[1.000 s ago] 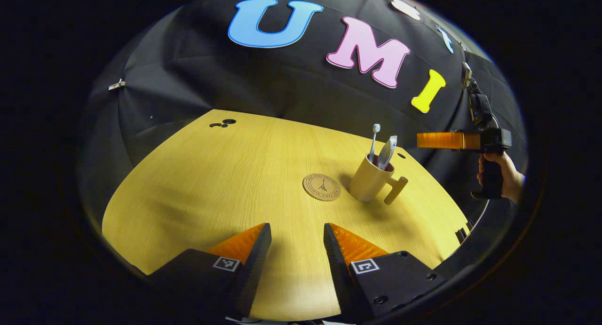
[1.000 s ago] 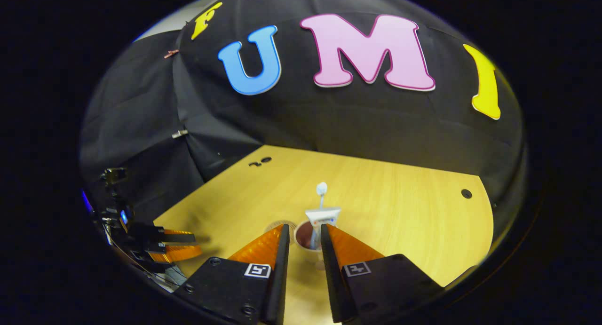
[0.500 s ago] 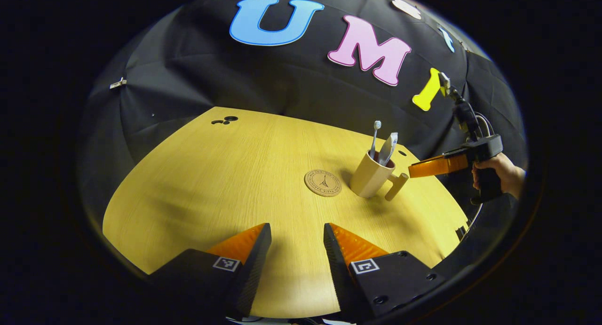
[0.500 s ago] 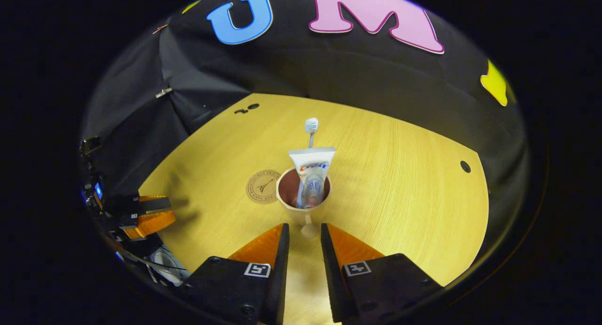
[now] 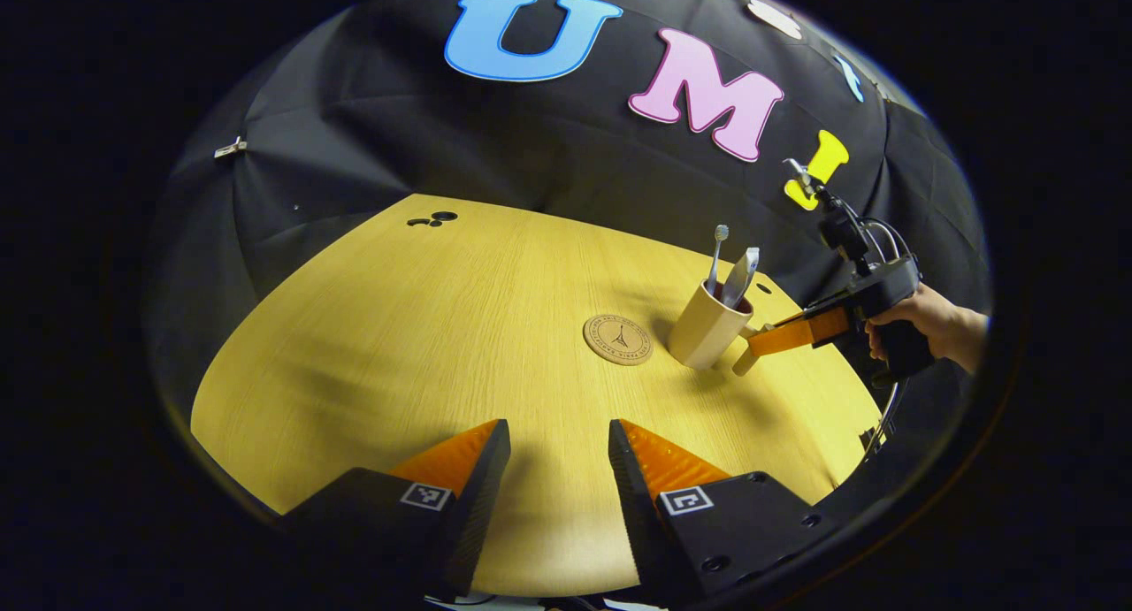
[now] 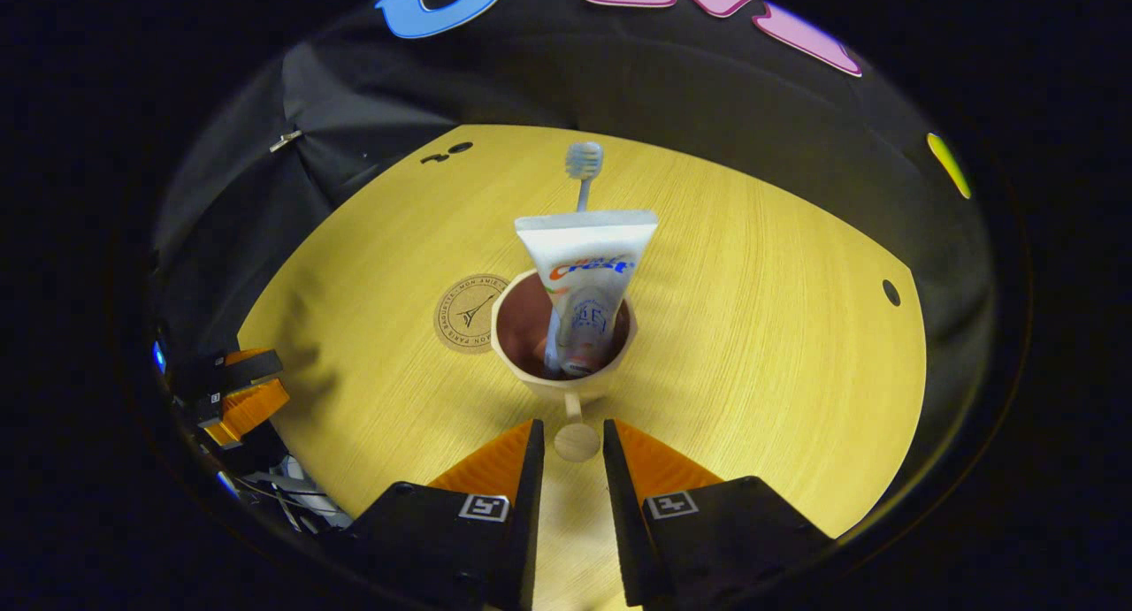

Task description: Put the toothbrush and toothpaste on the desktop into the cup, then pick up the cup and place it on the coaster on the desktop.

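The right gripper (image 6: 570,439), jaws parted, brackets the handle of the cup (image 6: 566,383) holding toothbrush (image 6: 583,162) and toothpaste (image 6: 584,275), which stands beside the coaster (image 6: 467,313), while the left gripper (image 5: 557,447) hovers open, well apart.

**Colours and patterns on the worktop**

The worktop (image 5: 424,328) is a warm yellow wood tone with fine straight grain lines running across it and a few small dark round holes. The cup (image 6: 566,377) is pale beige outside, as is its handle, and a dark reddish brown inside. The toothpaste (image 6: 584,275) tube is white, with a red and blue logo and a faint bluish-grey emblem printed below it. The toothbrush (image 6: 583,164) has a pale bluish-white head on a light grey neck. The coaster (image 5: 618,339) is tan, cork-like, with a dark tower drawing in its centre ringed by dark lettering
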